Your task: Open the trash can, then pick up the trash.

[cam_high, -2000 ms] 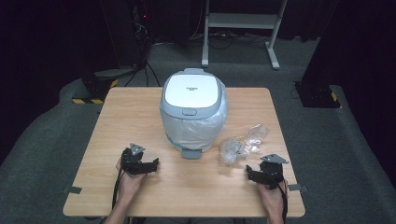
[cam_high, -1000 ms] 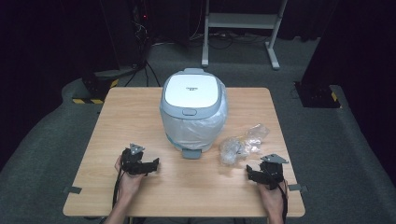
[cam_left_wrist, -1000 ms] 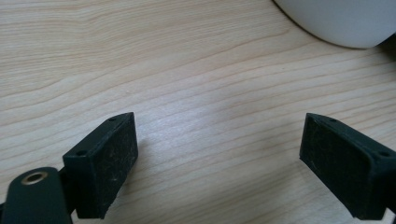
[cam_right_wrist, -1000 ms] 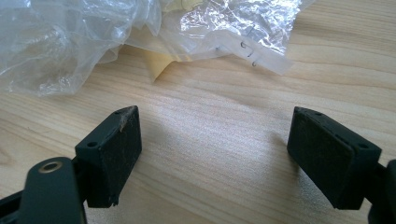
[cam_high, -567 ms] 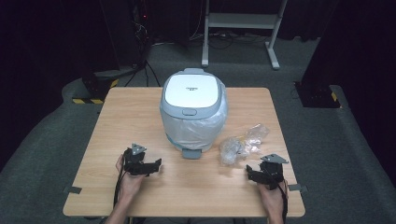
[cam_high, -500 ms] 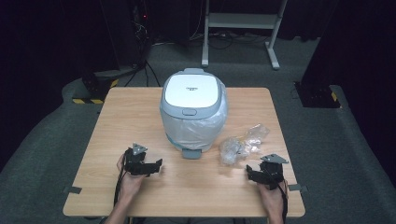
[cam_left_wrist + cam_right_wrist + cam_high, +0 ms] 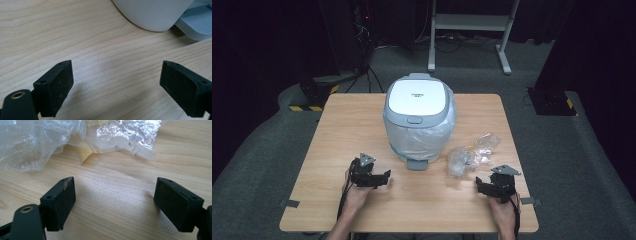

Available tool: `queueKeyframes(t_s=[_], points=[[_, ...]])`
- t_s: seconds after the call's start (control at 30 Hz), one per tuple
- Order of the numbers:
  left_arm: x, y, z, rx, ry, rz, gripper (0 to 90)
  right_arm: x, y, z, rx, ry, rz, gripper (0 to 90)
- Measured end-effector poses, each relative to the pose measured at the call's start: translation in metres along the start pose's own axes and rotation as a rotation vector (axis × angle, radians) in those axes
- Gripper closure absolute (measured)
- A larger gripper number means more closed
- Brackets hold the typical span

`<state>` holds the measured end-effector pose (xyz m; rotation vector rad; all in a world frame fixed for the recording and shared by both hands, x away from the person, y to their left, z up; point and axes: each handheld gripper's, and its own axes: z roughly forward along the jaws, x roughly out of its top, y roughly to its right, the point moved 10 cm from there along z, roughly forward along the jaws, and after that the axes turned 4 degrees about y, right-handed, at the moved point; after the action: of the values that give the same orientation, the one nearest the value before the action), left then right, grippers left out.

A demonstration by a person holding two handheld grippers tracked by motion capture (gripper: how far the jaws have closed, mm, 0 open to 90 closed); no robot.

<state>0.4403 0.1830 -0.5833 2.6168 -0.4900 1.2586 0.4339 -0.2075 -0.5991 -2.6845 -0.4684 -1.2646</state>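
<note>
A white pedal bin (image 7: 419, 117) stands at the centre of the table (image 7: 347, 120), lid closed, its contents hidden; a clear liner (image 7: 434, 140) is draped over its rim under the lid, and its foot pedal (image 7: 416, 163) faces the near edge. Crumpled clear plastic bags (image 7: 472, 154) lie right of the bin, just beyond the right gripper (image 7: 482, 184). The left gripper (image 7: 382, 177) sits near-left of the pedal. Both grippers have jaws spread wide, holding nothing.

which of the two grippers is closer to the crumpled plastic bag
The right gripper: the clear plastic bag lies just ahead of its open jaws. The left gripper sits across the table, facing the bin's pedal.
</note>
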Motion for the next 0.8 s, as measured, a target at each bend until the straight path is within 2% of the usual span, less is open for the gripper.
queueKeyframes(t_s=[0.23, 0.53, 0.8], points=[[0.007, 0.013, 0.005, -0.011, -0.013, 0.035, 14.2, 0.000, 0.000, 0.000, -0.001, -0.001, -0.001, 17.7], [0.014, 0.026, 0.013, -0.043, -0.020, 0.040, 13.3, 0.000, 0.000, 0.000, -0.002, -0.001, -0.001, 17.7], [0.021, 0.031, 0.016, -0.043, -0.016, 0.034, 12.1, 0.000, 0.000, 0.000, -0.002, -0.001, -0.001, 17.7]])
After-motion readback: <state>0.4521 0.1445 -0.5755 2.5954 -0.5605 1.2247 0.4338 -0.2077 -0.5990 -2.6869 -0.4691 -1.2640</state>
